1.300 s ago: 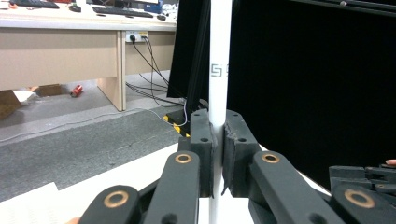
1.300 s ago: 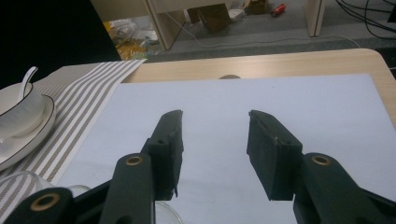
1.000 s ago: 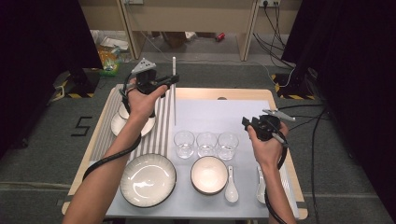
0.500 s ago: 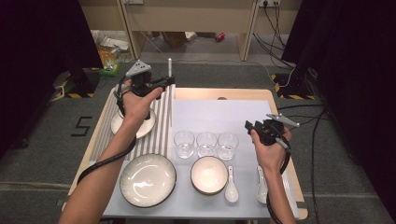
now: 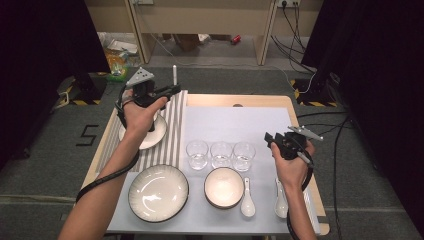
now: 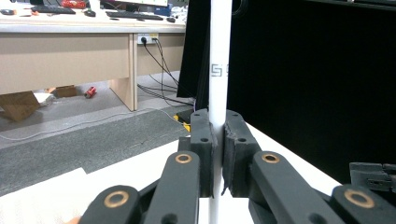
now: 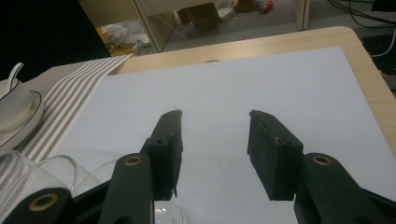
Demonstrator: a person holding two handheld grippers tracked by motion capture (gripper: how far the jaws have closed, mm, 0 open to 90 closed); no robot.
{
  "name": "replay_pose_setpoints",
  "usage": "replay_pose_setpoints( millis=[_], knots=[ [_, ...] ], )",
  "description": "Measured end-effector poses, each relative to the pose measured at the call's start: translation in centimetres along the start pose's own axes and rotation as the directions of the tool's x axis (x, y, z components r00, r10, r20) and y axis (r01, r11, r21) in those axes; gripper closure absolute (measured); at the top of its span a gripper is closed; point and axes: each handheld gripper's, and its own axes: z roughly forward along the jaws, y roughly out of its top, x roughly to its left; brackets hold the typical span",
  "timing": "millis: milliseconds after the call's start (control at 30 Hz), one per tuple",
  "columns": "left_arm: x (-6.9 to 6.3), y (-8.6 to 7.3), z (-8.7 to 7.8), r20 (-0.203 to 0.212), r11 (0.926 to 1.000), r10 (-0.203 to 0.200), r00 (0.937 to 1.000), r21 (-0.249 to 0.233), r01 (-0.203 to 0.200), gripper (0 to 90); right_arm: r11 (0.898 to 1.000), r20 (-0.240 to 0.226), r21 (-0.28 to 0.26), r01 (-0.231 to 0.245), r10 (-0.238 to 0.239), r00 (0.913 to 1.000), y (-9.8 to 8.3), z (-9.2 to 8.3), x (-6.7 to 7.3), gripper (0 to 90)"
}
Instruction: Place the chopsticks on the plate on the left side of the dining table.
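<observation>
rod (image 6: 219, 60): white, slim, straight, small grey square mark on shaft | pose: upright | state: clamped between left gripper (image 6: 218, 154) pads, off the table | place: above striped mat (image 5: 167, 131), far-left side of table

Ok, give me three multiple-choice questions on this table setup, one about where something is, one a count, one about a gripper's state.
1. Where is the big bowl?
A. near edge, left of the small bowl
B. on the striped cloth
C. right of the spoons

2. How many glasses stand in the row?
A. two
B. three
C. five

3. What is the left gripper doing?
A. open over a plate
B. shut on a white stick
C. holding a spoon

Answers: 1 A, the high view shows it beside the small bowl; 2 B, three in a row; 3 B, the jaws clamp the upright stick.
</observation>
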Motion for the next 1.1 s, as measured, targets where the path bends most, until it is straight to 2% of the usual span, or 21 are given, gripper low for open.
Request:
replay_pose_setpoints(
  millis=[433, 1100],
  knots=[
    [0.4, -0.5, -1.1, -0.014, 1.0000, -0.003, 0.9999, -0.003, 0.003, 83.4, 1.000, 0.009, -0.010, -0.001, 0.001, 1.0000, -0.7, -0.6, -0.4, 55.3],
    [0.5, -1.4, -2.4, -0.020, 1.0000, 0.000, 0.9998, -0.004, 0.000, 83.4, 1.000, 0.009, -0.008, -0.005, 0.005, 0.9999, -1.5, -0.4, -0.4, 55.0]
  ],
)
